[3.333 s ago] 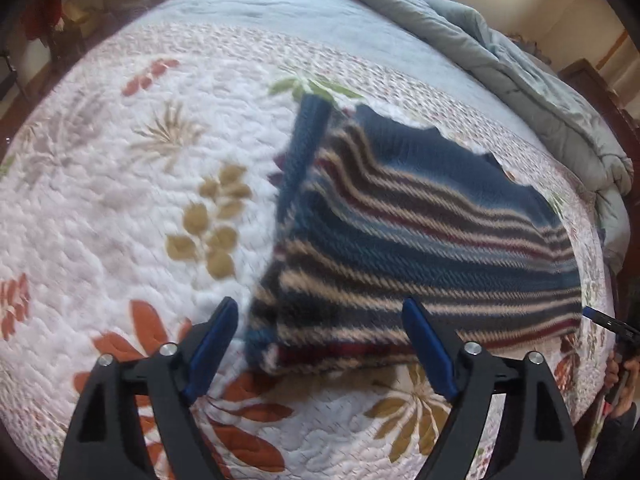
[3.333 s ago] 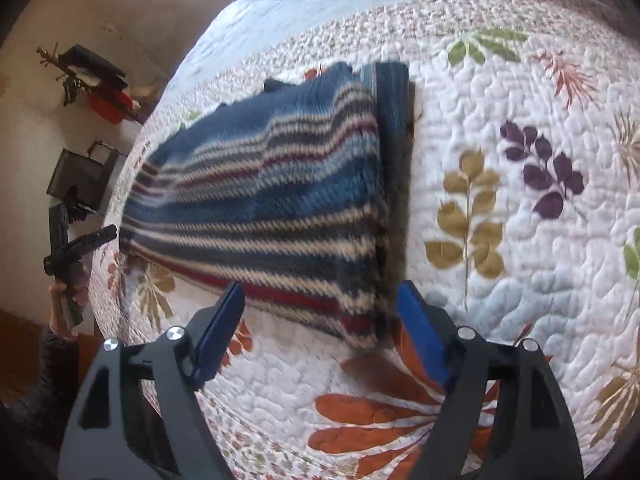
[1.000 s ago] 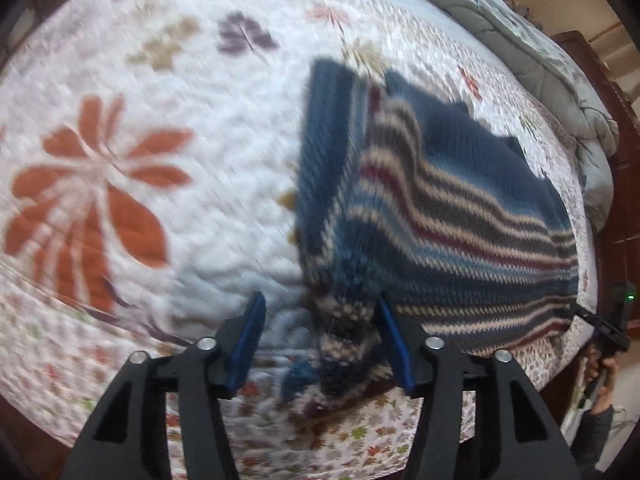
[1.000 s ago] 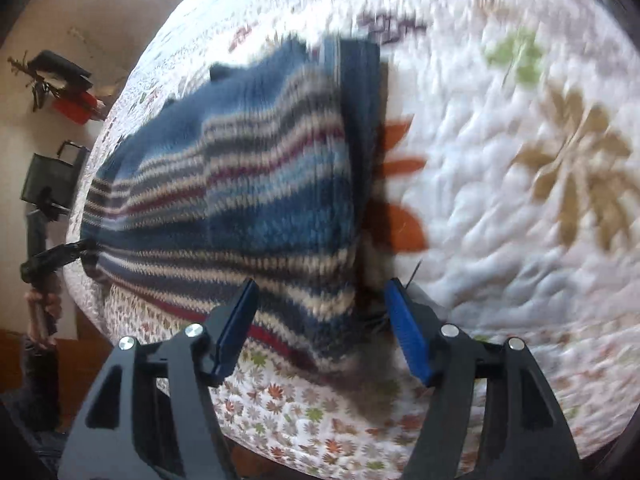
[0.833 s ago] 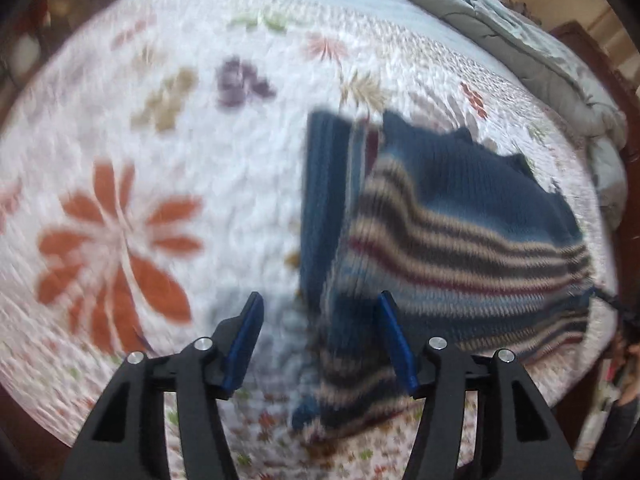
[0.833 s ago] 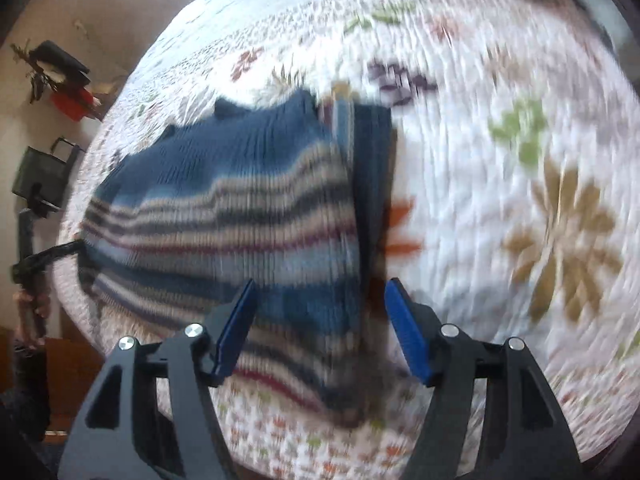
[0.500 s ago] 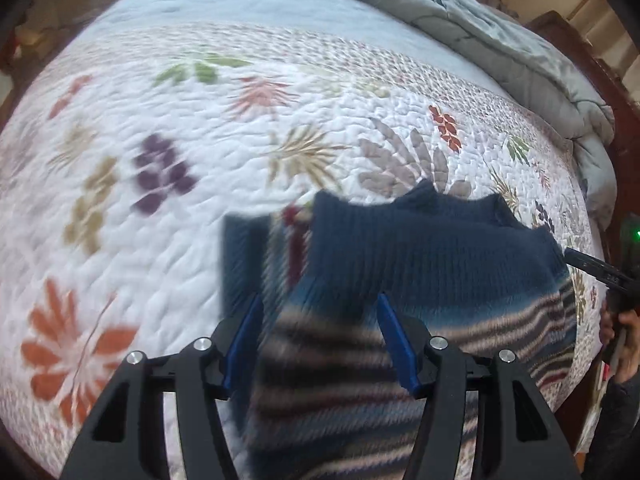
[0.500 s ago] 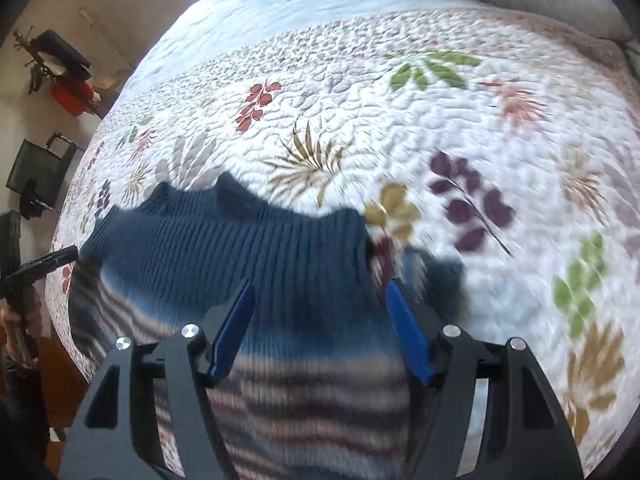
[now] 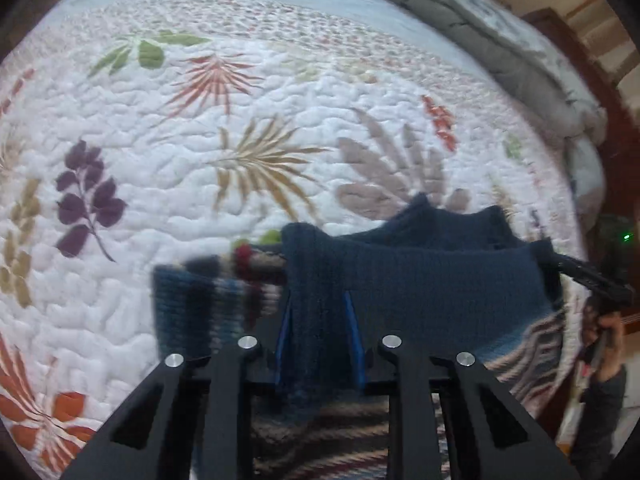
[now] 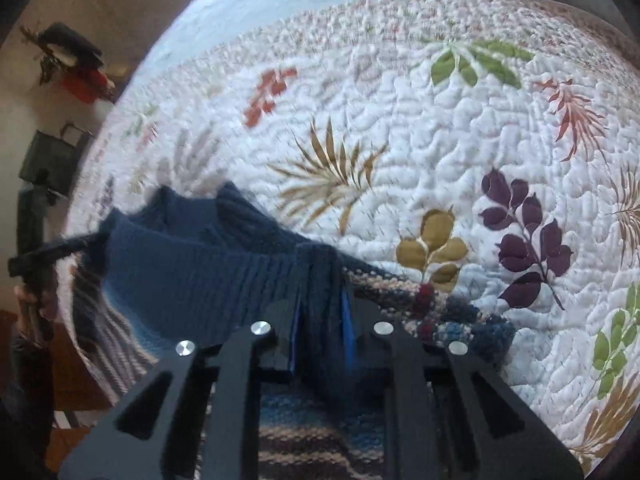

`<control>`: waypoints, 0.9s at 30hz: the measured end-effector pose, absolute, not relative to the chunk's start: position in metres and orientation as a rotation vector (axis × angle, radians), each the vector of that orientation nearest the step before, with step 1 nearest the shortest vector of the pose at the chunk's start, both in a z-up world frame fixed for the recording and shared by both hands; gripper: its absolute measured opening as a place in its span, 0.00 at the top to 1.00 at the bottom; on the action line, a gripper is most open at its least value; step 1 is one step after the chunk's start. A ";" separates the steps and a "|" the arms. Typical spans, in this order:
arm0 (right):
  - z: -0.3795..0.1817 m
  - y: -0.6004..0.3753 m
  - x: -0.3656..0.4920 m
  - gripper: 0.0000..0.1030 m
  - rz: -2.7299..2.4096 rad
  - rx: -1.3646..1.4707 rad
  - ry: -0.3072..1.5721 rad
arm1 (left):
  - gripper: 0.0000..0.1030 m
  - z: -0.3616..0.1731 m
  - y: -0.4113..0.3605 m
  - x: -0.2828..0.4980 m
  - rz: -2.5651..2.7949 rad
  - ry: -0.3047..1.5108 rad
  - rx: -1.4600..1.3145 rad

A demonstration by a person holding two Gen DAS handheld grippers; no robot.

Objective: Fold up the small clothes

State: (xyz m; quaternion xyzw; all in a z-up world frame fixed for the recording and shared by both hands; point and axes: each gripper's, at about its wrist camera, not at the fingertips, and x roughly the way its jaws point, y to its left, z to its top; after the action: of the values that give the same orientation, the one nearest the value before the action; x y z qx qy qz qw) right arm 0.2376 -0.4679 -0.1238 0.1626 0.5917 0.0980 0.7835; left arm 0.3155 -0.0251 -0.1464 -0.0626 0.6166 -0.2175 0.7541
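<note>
Here, both grippers' jaws tight on the sweater (image 9: 420,280), its blurred lower half cut off.

Left gripper (image 9: 320,344): your frame is matte black, slotted arms, four round silver screws.
Left fingers (image 9: 285,332): thin blue pads.
Right gripper (image 10: 322,330): your same black frame, four silver screws.
Right fingers (image 10: 347,326): blue pads.

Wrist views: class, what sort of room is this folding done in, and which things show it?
Most likely a bedroom: a floral quilt covers a wide bed, a grey duvet lies bunched at its far edge, and the striped sweater is gripped by both tools.
</note>
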 end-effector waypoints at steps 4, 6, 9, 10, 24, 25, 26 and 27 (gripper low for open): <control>-0.100 -0.480 0.234 0.87 0.235 0.412 1.180 | 0.88 -0.130 -0.021 0.316 -0.485 1.286 -0.201; -0.091 -0.485 0.233 0.89 0.231 0.418 1.135 | 0.90 -0.121 -0.018 0.317 -0.463 1.230 -0.204; -0.098 -0.494 0.235 0.89 0.200 0.446 1.129 | 0.90 -0.123 -0.016 0.323 -0.400 1.191 -0.164; -0.107 -0.492 0.237 0.89 0.171 0.417 1.153 | 0.90 -0.133 -0.017 0.326 -0.380 1.219 -0.146; -0.123 -0.492 0.215 0.60 0.095 0.420 1.227 | 0.69 -0.132 -0.015 0.315 -0.269 1.212 -0.110; -0.116 -0.493 0.206 0.56 0.095 0.414 1.217 | 0.59 -0.122 -0.015 0.306 -0.271 1.190 -0.115; -0.109 -0.494 0.198 0.55 0.092 0.411 1.211 | 0.57 -0.116 -0.017 0.299 -0.272 1.175 -0.108; -0.103 -0.494 0.186 0.53 0.086 0.406 1.210 | 0.55 -0.110 -0.022 0.289 -0.273 1.165 -0.086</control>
State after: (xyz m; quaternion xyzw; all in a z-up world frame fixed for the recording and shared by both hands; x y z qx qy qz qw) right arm 0.1857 -0.4937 -0.1029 0.1893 0.5647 0.0401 0.8023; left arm 0.2890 -0.0223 -0.1101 -0.0404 0.5484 -0.1286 0.8253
